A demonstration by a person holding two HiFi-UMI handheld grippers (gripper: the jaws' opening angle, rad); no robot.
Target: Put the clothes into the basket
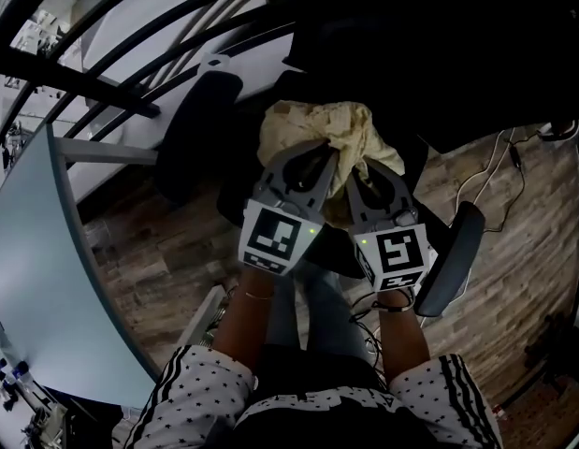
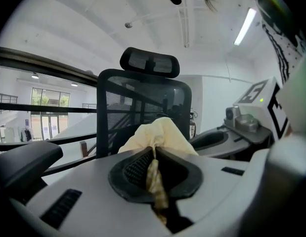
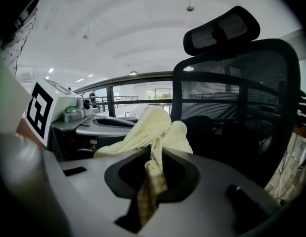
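Two grippers, jaws nearly together. Left gripper [image 1: 319, 160] and right gripper [image 1: 364, 174] each pinch fold of same garment [image 1: 312, 122]. One pale yellow garment, possibly checked, bunched at 12 o'clock of grippers, over one black chair [image 2: 143, 100]. Two armrests [image 1: 194, 129].

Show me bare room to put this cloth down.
Bare wood floor lies between the table and one chair armrest. Past the other armrest lie cables. Crowded above the seat: left hand-held gripper and right hand-held gripper clamp the cloth.
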